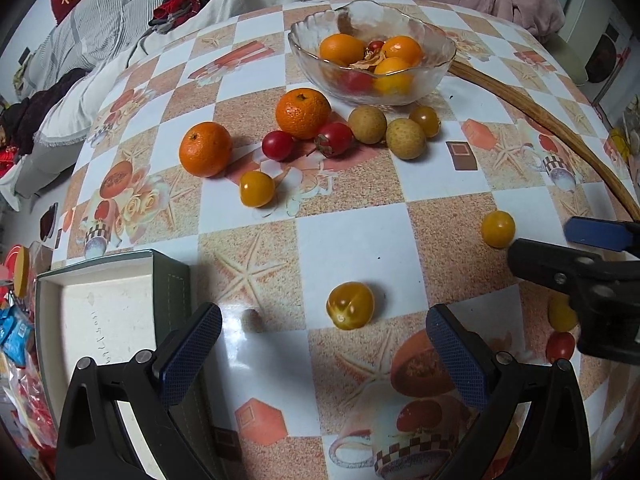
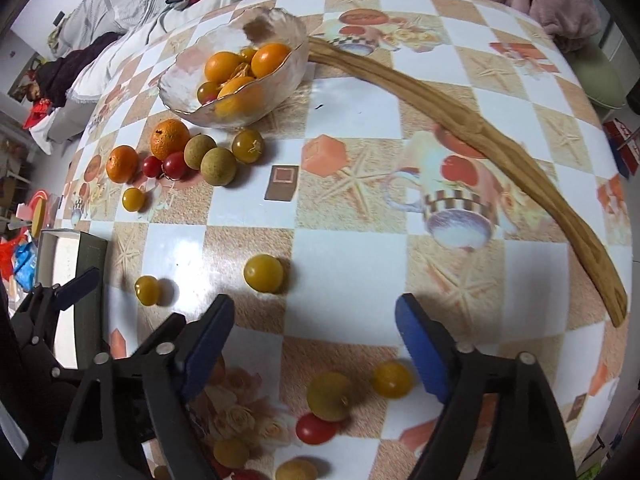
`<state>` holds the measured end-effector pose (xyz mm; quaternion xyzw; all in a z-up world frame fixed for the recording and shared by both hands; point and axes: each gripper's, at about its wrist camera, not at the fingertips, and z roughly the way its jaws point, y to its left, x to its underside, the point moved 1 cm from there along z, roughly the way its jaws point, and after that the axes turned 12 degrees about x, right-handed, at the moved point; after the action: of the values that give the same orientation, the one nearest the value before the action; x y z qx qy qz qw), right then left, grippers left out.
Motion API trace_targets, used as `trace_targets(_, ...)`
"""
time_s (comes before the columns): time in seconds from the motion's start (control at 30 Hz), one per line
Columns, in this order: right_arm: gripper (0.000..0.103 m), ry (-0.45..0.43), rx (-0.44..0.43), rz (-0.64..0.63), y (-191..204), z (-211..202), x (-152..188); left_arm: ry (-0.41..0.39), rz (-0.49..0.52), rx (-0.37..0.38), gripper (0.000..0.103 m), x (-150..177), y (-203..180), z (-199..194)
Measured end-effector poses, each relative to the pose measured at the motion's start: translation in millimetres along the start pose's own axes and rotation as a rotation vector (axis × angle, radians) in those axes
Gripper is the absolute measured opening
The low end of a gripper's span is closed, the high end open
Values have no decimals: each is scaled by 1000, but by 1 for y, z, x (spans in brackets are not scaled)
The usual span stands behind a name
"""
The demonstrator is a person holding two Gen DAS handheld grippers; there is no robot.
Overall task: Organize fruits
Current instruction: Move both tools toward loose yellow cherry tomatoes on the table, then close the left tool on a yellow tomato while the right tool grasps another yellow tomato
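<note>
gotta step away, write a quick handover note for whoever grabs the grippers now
Left gripper: open, empty, over the table, nearest a yellow tomato.
Right gripper: open, empty, above a small cluster of fruit at the near edge.
Done: glass bowl already holds several orange and red fruits.
Left: two mandarins, red tomatoes, two longans and scattered yellow tomatoes sit loose on the table. Box at left is empty.
</note>
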<state>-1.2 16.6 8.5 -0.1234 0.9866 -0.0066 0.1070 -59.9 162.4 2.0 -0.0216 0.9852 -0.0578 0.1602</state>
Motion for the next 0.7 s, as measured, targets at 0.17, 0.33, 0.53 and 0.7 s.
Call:
trace_targets(0.17, 77, -22, -8, -29, 13, 5, -6, -2, 5, 0, 92, -1, -3, 4)
trace_targets(0.33, 60, -51, 32, -87, 32, 8, -13, -2, -6, 24, 88, -2, -5, 6)
trace_targets(0.53, 23, -39, -8, -61, 30, 8, -12, -17, -9, 96, 42, -3, -7, 1)
trace_targets(0.7, 23, -31, -61, -10, 19, 0, -5, -11, -56, 169, 25, -5, 4, -5)
